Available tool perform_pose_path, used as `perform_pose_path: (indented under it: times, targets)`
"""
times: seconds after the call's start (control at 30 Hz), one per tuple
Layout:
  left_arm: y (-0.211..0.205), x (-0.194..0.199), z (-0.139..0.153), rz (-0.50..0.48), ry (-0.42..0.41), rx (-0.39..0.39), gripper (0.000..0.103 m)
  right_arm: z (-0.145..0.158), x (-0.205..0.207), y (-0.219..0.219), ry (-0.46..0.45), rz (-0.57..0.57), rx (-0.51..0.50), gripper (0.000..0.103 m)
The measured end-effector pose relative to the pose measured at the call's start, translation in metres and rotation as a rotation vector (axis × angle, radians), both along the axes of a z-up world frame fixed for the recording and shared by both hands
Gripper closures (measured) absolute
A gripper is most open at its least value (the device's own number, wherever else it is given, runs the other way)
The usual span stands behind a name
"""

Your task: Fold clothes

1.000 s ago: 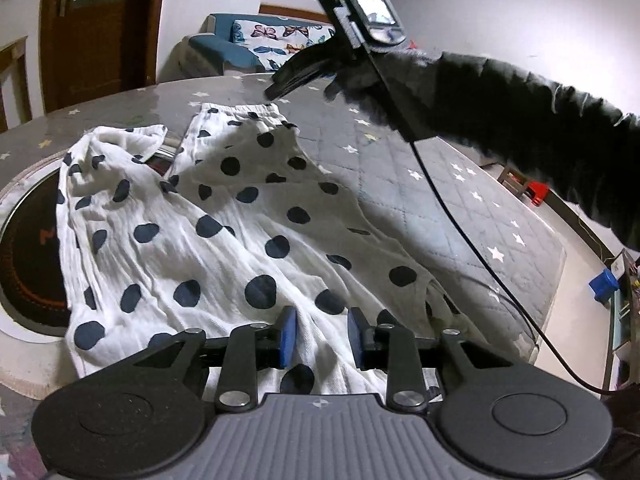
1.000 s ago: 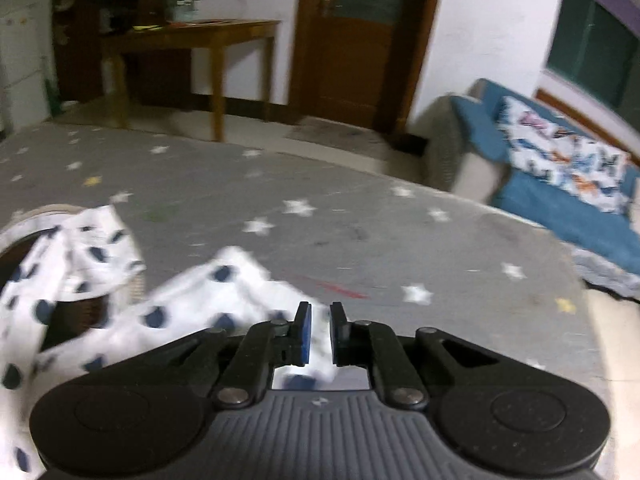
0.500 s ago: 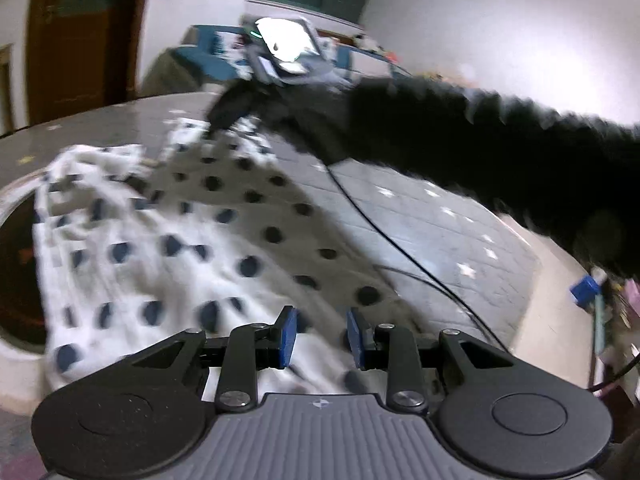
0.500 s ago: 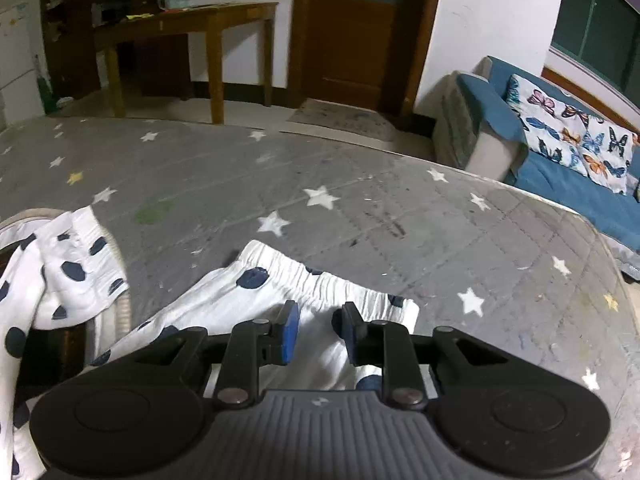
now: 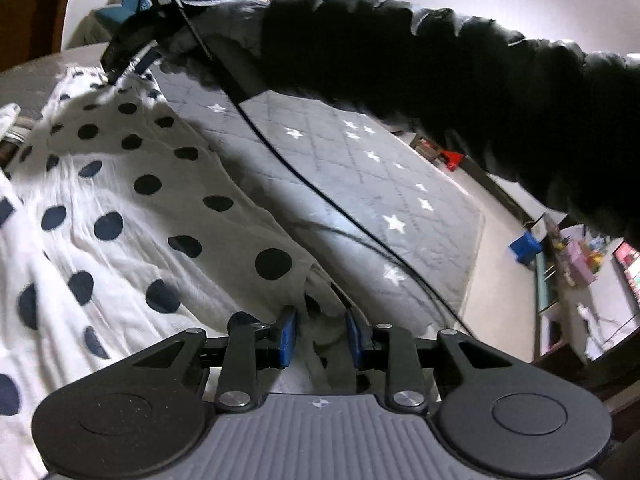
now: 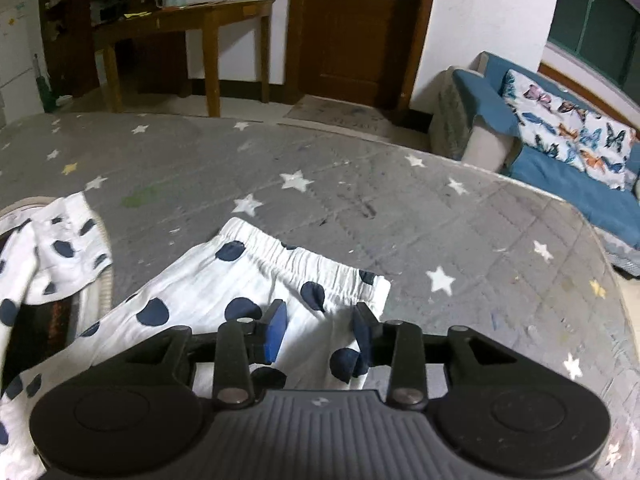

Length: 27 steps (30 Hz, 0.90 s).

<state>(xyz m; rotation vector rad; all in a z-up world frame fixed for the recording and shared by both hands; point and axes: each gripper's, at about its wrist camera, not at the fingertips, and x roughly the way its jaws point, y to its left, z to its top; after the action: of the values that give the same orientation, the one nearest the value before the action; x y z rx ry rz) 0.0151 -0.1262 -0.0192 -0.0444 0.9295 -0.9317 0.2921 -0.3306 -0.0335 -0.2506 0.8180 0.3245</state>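
White trousers with navy dots lie spread over a grey star-patterned mat. My left gripper hangs low over their near edge. A fold of cloth lies between its blue pads, which are closing a little but do not press it. In the right wrist view the elastic waistband lies flat on the mat. My right gripper is just over it, jaws opening, with cloth below them and nothing gripped. The left wrist view also shows the right gripper at the far end, on a black sleeve.
A black cable trails from the right gripper across the mat. A round pale-rimmed object sits under the trousers' left part. Beyond the mat stand a blue sofa, a wooden table and a door.
The right gripper has opened and let go of the waistband, which now lies flat. The left gripper has moved down and to the right, to the cloth's near edge.
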Motion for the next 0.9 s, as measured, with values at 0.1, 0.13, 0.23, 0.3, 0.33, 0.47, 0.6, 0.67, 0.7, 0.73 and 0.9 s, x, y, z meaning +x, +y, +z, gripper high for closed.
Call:
perform_pose_path:
  times: [0.1, 0.13, 0.23, 0.3, 0.33, 0.47, 0.6, 0.67, 0.7, 0.73, 0.9]
  targets:
    - [-0.006, 0.002, 0.0, -0.015, 0.011, -0.02, 0.074, -0.003, 0.006, -0.004, -0.028, -0.021, -0.013, 0.064]
    - [-0.007, 0.003, 0.001, -0.019, 0.01, -0.021, 0.073, -0.003, 0.008, -0.006, -0.031, -0.026, -0.014, 0.062]
    - [-0.001, 0.003, 0.004, -0.006, 0.0, -0.013, 0.072, -0.001, 0.011, -0.008, -0.031, -0.039, -0.033, 0.063]
    - [0.011, 0.004, 0.01, 0.019, -0.016, -0.01, 0.072, 0.004, 0.005, -0.007, -0.035, -0.026, -0.039, 0.063]
    - [0.017, 0.004, 0.013, 0.035, -0.028, -0.009, 0.072, 0.007, 0.002, -0.007, -0.037, -0.018, -0.042, 0.063]
    - [0.051, 0.006, 0.029, 0.131, -0.09, 0.007, 0.07, 0.018, -0.011, -0.005, -0.046, 0.015, -0.05, 0.063]
    - [0.09, 0.011, 0.043, 0.293, -0.145, 0.049, 0.07, 0.032, -0.027, 0.012, -0.025, 0.092, -0.01, 0.064]
    - [0.109, 0.013, 0.045, 0.382, -0.164, 0.096, 0.07, 0.037, -0.031, 0.025, -0.001, 0.134, 0.033, 0.065]
    - [0.119, 0.012, 0.045, 0.426, -0.171, 0.121, 0.07, 0.038, -0.031, 0.033, 0.012, 0.151, 0.054, 0.066]
    - [0.127, 0.012, 0.044, 0.468, -0.174, 0.147, 0.07, 0.038, -0.031, 0.04, 0.025, 0.167, 0.073, 0.068]
    - [0.164, 0.002, 0.039, 0.642, -0.165, 0.252, 0.062, 0.029, -0.02, 0.077, 0.089, 0.211, 0.158, 0.07]
